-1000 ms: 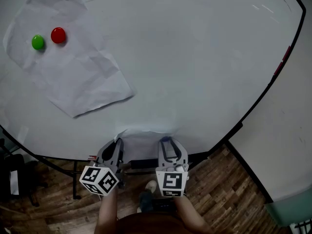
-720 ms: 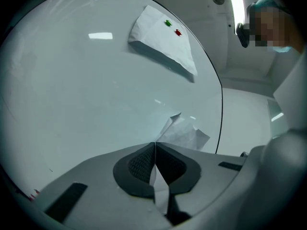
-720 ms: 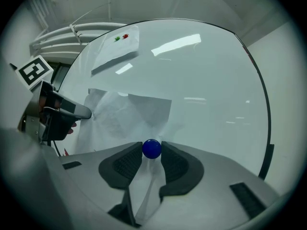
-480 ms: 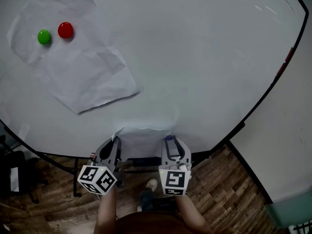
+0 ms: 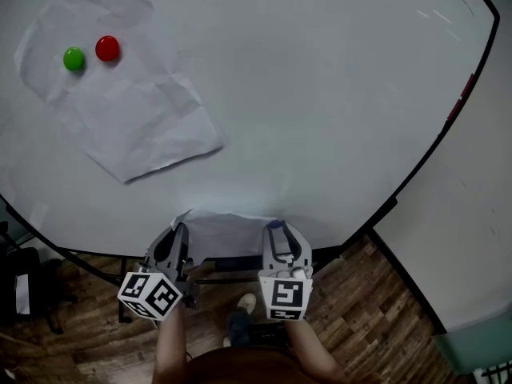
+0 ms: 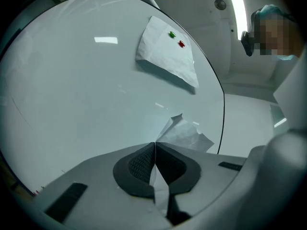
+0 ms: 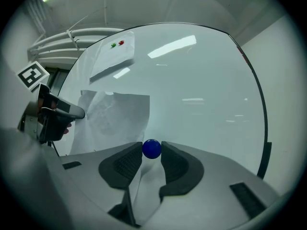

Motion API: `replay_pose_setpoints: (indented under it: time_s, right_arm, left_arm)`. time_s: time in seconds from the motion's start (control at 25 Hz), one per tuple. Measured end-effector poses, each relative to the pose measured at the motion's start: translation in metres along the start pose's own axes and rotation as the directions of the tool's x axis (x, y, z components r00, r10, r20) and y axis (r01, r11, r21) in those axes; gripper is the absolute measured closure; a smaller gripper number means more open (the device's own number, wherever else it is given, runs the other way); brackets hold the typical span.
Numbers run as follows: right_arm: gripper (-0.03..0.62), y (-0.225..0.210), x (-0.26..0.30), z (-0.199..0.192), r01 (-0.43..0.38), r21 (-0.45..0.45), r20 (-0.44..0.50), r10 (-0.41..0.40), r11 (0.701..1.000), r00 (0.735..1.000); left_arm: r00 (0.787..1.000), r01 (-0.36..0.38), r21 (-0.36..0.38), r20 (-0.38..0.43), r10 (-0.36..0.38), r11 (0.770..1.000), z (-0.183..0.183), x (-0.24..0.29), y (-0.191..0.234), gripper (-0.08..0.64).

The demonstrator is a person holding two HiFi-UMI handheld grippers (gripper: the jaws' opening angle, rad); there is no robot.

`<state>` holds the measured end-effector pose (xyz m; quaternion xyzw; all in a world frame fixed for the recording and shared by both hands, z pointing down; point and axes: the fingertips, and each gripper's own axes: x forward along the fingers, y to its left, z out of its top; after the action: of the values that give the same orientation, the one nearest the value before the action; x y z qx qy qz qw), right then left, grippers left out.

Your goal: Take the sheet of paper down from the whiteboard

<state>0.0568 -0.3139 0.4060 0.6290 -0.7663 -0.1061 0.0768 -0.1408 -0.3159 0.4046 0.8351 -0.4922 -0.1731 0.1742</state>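
Note:
A creased white sheet (image 5: 232, 229) lies against the bottom edge of the whiteboard (image 5: 336, 94), stretched between my two grippers. My left gripper (image 5: 178, 232) is shut on its left corner; in the left gripper view the paper (image 6: 184, 135) runs out from between the closed pads (image 6: 139, 164). My right gripper (image 5: 276, 229) holds a round blue magnet (image 7: 152, 148) between its fingertips, at the sheet's right end (image 7: 115, 116). A fold of that paper hangs below the magnet between the jaws. A second sheet (image 5: 128, 110) stays up at the upper left.
A green magnet (image 5: 74, 58) and a red magnet (image 5: 107, 48) pin the second sheet. The board's black frame (image 5: 416, 174) curves down the right, with a white wall beyond. Below are the board's stand and a wooden floor (image 5: 376, 310). A person (image 6: 273, 32) stands off to the side.
My left gripper has shifted a little to the left with the sheet's corner in it, spreading the paper. The right gripper has kept still on the blue magnet.

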Motion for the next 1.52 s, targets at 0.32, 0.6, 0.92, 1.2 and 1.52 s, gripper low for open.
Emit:
replay_pose_setpoints:
  time_s: [0.32,0.6,0.92,1.2,1.52]
  right_arm:
    - [0.457,-0.005,-0.006,-0.005,0.003,0.004,-0.004,-0.003,1.0,1.0]
    - [0.457,-0.004,-0.006,-0.006,0.0,0.005,-0.007,0.0,1.0,1.0]
    - [0.457,-0.004,-0.005,-0.007,0.001,0.013,-0.012,0.0,1.0,1.0]
    - [0.457,-0.002,-0.006,-0.009,-0.004,0.015,-0.014,0.004,1.0,1.0]
    - [0.457,-0.003,-0.005,-0.011,-0.009,0.01,-0.019,0.009,1.0,1.0]
  left_arm:
    - [1.0,-0.018,-0.034,0.019,0.018,0.999,0.003,-0.01,0.005,0.535]
    - [1.0,-0.015,-0.047,0.024,0.016,0.999,0.005,-0.011,0.005,0.535]
    - [1.0,-0.013,-0.048,0.027,0.015,0.999,0.006,-0.011,0.005,0.535]
    - [1.0,-0.018,-0.052,0.021,0.019,0.998,0.003,-0.01,0.007,0.535]
    - [1.0,-0.021,-0.057,0.017,0.022,0.998,-0.002,-0.01,0.01,0.535]
